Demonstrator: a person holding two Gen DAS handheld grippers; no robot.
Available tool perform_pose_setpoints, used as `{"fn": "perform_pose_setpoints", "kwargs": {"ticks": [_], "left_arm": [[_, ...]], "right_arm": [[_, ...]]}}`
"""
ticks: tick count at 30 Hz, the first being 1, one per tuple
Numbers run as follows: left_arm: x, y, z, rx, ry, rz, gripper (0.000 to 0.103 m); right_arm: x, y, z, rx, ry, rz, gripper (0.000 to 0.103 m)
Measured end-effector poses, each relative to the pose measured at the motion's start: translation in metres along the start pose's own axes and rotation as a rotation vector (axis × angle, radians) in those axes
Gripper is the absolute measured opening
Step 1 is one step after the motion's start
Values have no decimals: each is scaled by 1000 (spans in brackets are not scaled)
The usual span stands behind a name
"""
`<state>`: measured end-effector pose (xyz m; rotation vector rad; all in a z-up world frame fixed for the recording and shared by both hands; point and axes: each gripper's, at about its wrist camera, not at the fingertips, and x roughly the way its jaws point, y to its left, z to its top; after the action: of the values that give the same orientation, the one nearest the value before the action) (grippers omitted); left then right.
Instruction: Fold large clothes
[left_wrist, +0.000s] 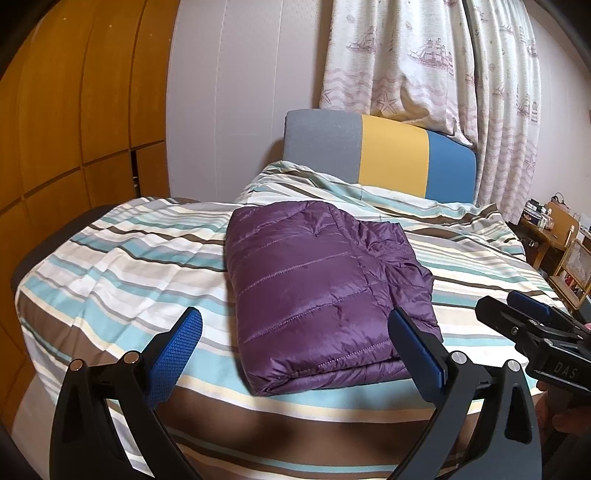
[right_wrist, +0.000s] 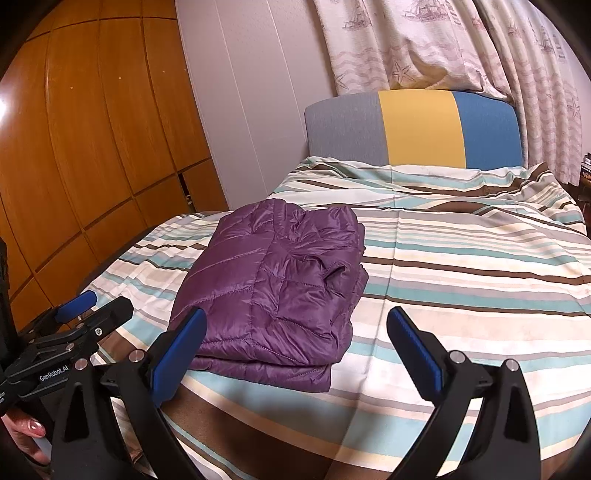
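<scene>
The folded purple quilted puffer jacket (left_wrist: 317, 291) is the only thing lying on the striped bed cover (left_wrist: 110, 266). Left of the jacket, bare cover runs to the bed's edge, with the wooden panelled wardrobe (left_wrist: 74, 110) beyond it. Right of the jacket, a wide open stretch reaches the far side. Behind the jacket, rumpled cover rises toward the grey, yellow and blue headboard (left_wrist: 391, 151). In front of the jacket, a strip of cover lies open.

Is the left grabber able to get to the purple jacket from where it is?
Probably yes. The left gripper is open and the folded purple jacket lies right ahead on the striped bedcover, with nothing between them.
</scene>
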<state>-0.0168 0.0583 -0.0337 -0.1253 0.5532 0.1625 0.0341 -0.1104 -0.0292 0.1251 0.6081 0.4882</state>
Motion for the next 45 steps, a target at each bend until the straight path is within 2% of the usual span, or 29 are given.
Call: {"fn": "perform_pose_setpoints", "kwargs": {"ticks": [45], "left_arm": [[8, -8, -8, 42, 37, -18, 100]], "right_arm": [[8, -1, -4, 12, 24, 3, 98]]}}
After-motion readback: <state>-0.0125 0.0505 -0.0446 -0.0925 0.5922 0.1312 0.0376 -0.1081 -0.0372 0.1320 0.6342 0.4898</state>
